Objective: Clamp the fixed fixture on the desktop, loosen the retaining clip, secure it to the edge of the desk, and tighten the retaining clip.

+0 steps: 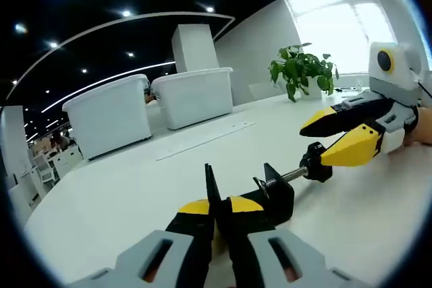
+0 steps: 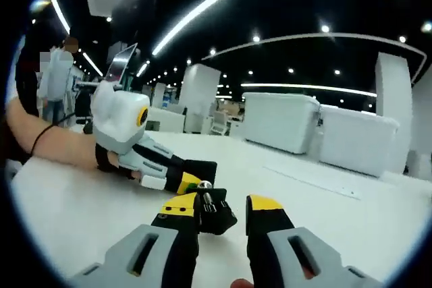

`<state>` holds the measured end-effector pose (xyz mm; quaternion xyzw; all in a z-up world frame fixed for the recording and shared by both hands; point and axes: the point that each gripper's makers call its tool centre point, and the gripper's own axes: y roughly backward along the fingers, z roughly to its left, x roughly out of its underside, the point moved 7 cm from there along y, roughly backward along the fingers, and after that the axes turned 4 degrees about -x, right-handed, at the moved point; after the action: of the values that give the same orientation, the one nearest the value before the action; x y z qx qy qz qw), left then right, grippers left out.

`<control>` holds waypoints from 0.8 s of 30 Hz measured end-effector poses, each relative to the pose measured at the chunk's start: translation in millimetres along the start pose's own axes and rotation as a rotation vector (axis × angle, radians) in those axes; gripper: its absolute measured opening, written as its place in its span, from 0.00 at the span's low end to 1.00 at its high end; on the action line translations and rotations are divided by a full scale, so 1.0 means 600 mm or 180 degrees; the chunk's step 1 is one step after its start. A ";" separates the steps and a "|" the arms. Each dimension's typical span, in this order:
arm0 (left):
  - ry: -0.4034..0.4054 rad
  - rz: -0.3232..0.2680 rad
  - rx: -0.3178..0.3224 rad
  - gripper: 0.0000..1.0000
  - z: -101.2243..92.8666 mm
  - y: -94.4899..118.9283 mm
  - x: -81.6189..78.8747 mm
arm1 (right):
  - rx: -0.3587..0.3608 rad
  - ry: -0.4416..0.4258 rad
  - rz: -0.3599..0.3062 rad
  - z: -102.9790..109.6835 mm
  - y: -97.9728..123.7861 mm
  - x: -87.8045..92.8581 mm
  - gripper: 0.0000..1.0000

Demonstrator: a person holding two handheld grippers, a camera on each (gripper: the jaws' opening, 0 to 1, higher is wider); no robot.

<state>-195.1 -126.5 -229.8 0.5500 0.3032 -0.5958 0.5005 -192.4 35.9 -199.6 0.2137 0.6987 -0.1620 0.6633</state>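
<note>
Your left gripper (image 1: 217, 204): jaws pressed together on black clamp fixture (image 1: 275, 197), pinching its body just ahead of fingertips, low on white desk (image 1: 121, 193). Threaded screw (image 1: 289, 175) runs from fixture toward your right gripper (image 1: 317, 145); black knob (image 1: 316, 164) sits between its yellow-tipped jaws, which stand slightly spread around it; contact unclear. In right gripper view, knob end lies between your jaws, left gripper (image 2: 187, 181) just beyond it. Two white bins (image 1: 152, 104) and potted plant (image 1: 302, 69) stand well beyond.
</note>
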 end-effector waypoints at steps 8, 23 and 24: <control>-0.0001 -0.0001 0.0000 0.08 0.000 0.001 0.000 | -0.0077 -0.0314 0.0152 0.000 0.000 0.010 0.25; 0.0004 0.0003 -0.0007 0.08 0.000 0.000 0.000 | -0.0128 0.0216 0.0208 0.026 -0.003 0.018 0.20; 0.0004 0.0003 -0.0009 0.08 0.000 0.000 0.000 | -0.0126 0.0340 0.0206 0.027 -0.004 0.018 0.20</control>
<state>-194.9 -126.7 -229.7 0.5499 0.3040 -0.5948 0.5013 -179.8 26.5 -211.6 0.2313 0.7289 -0.1149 0.6340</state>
